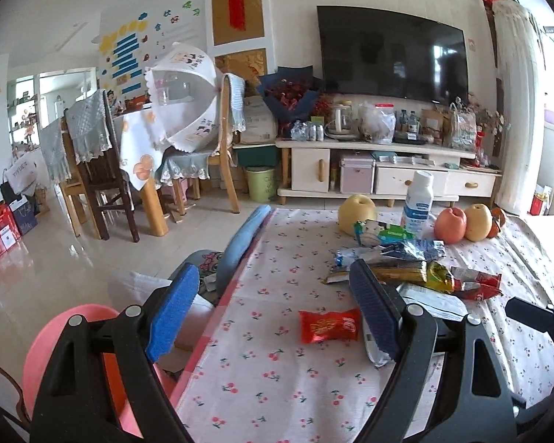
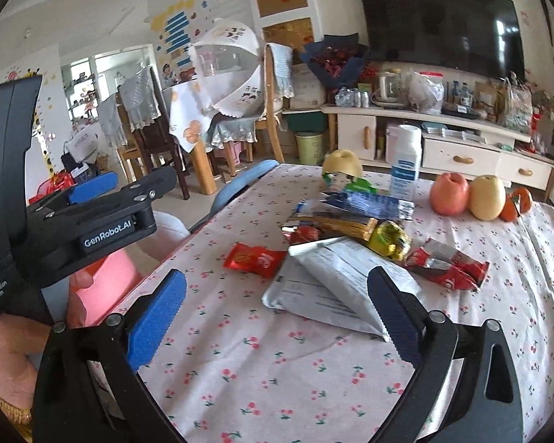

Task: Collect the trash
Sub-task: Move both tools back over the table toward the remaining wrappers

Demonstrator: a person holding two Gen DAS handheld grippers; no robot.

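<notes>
- Nothing looks collected yet: the wrappers all lie on the cherry-print cloth surface (image 2: 277, 380), and both tools are empty.
- The left gripper (image 1: 273, 313) has its blue-padded jaws wide apart, held over the surface's left edge; the pink plastic bin (image 1: 37, 354) sits below that edge, beside the surface.
- The right gripper (image 2: 277, 321) also has its jaws apart, clamped on nothing, hanging above the near part of the surface.
- The small red foil snack wrapper (image 2: 255, 260) lies flat and alone near the left edge, its long axis running roughly left to right, slightly tilted.
- The white and grey plastic mailer bag (image 2: 332, 288) lies just beside it, partly folded up, long axis slanting from the far left toward the near right edge.
- Behind these, a gold and green foil packet (image 2: 373, 234), a long red torn wrapper (image 2: 450, 269) and a blue foil wrapper (image 2: 369, 203) overlap in a heap.
- The fruit and the white bottle (image 2: 404, 162) stand along the far edge; probably not trash.
</notes>
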